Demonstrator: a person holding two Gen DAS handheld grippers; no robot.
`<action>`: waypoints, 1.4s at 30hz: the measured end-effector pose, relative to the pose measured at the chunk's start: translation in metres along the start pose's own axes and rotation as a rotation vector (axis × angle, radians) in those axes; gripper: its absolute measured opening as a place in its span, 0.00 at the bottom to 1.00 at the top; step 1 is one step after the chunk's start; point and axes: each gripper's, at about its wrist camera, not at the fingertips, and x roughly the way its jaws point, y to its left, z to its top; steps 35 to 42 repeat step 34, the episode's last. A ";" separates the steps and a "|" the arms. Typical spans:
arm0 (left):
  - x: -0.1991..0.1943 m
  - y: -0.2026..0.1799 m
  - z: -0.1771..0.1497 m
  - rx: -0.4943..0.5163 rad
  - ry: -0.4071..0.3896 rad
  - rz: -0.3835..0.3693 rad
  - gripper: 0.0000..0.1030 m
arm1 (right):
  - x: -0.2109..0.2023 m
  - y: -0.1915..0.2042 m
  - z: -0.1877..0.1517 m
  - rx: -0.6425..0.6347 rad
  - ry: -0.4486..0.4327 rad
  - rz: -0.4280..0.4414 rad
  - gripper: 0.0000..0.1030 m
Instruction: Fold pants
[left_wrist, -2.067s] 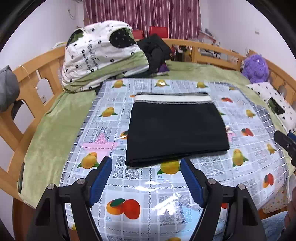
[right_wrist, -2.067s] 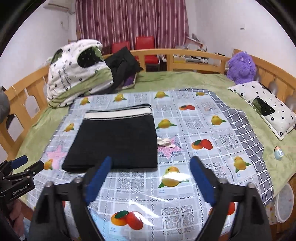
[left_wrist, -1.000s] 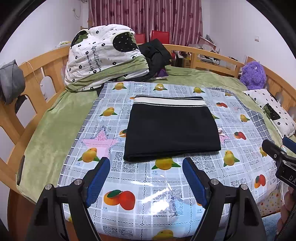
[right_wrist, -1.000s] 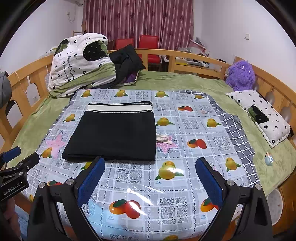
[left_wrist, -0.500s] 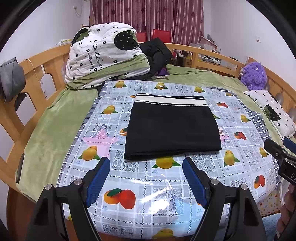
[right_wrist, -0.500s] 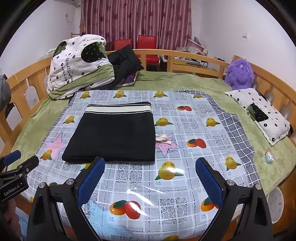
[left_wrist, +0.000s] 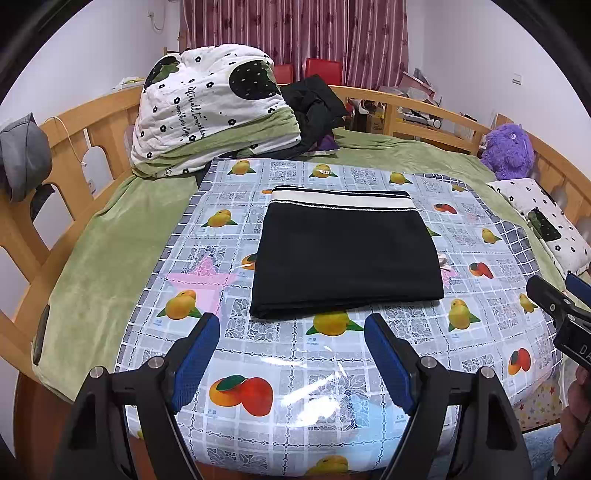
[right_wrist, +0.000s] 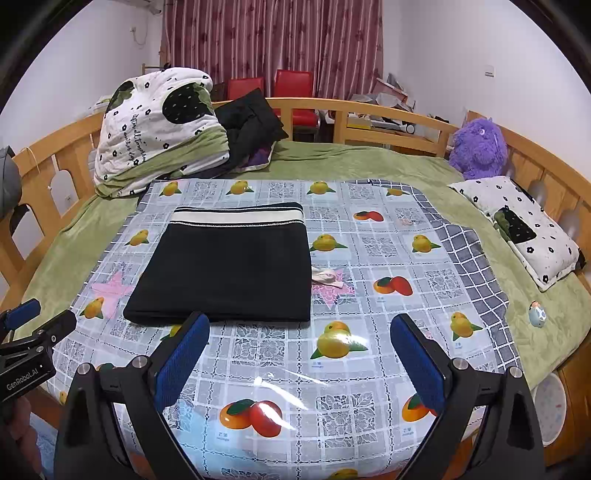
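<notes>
The black pants (left_wrist: 345, 258) lie folded into a flat rectangle on the fruit-print plastic cloth (left_wrist: 295, 369), their white striped waistband at the far edge. They also show in the right wrist view (right_wrist: 229, 269). My left gripper (left_wrist: 291, 350) is open and empty, held above the cloth just in front of the pants' near edge. My right gripper (right_wrist: 299, 354) is open and empty, in front of the pants and to their right. Neither gripper touches the pants.
A rolled white-and-green quilt (left_wrist: 210, 114) and dark clothes (left_wrist: 314, 107) lie at the back left. A purple plush toy (right_wrist: 478, 147) and a pillow (right_wrist: 524, 229) are on the right. A small crumpled scrap (right_wrist: 327, 277) lies beside the pants. Wooden rails (right_wrist: 369, 114) ring the bed.
Both grippers have drawn back a little from the folded pants and stay open. The pants have not moved.
</notes>
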 end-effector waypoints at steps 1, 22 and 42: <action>0.000 0.000 0.000 0.000 0.001 -0.001 0.77 | 0.000 0.000 0.000 0.000 0.000 0.000 0.94; 0.000 0.001 -0.001 -0.002 0.002 0.000 0.77 | 0.002 0.000 -0.001 0.009 0.001 -0.001 0.94; 0.002 0.003 -0.002 -0.005 0.013 0.007 0.77 | 0.002 0.001 -0.001 0.010 0.000 -0.002 0.94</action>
